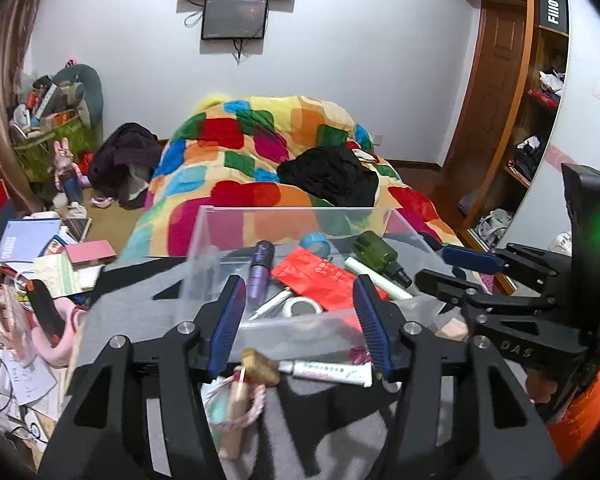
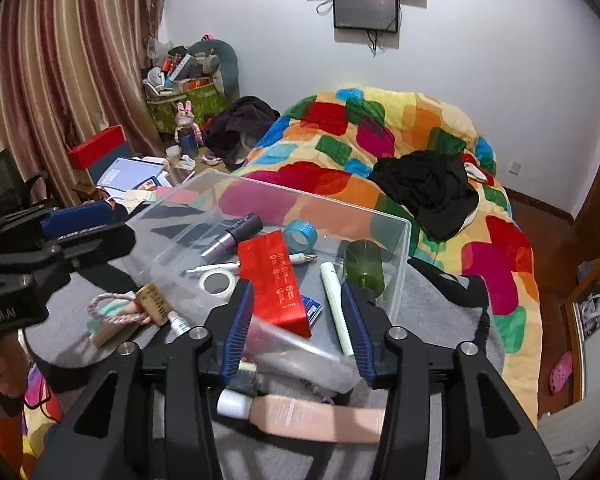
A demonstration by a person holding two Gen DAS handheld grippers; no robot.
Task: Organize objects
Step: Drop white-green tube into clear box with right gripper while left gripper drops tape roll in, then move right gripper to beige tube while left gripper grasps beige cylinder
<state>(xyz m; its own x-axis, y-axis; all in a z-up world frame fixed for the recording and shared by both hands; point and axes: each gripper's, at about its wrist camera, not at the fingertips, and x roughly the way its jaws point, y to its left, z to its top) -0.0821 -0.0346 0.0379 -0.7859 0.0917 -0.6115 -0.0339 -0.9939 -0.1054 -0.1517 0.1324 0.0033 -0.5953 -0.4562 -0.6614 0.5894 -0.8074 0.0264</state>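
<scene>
A clear plastic box (image 1: pixel 300 210) (image 2: pixel 300 196) stands on a grey cloth over the bed. It holds a purple tube (image 1: pixel 262 276), a red packet (image 2: pixel 276 280), a green bottle (image 2: pixel 364 264), a blue tape roll (image 1: pixel 315 242), a white tape roll (image 2: pixel 218 282) and a pale green tube (image 2: pixel 334 304). My left gripper (image 1: pixel 300 284) hovers open at the box's near wall, gripping nothing. My right gripper (image 2: pixel 297 286) is open over the box's near corner, empty too. Outside the box lie a small white tube (image 1: pixel 328 372), a rope-ringed wooden piece (image 1: pixel 240 396) and a peach tube (image 2: pixel 308 416).
A colourful quilt (image 1: pixel 260 152) with a black garment (image 2: pixel 424 188) fills the bed beyond the box. Books, papers and a red box (image 2: pixel 96 146) litter the floor on the left by the curtain. A wooden shelf unit (image 1: pixel 532 120) stands on the right.
</scene>
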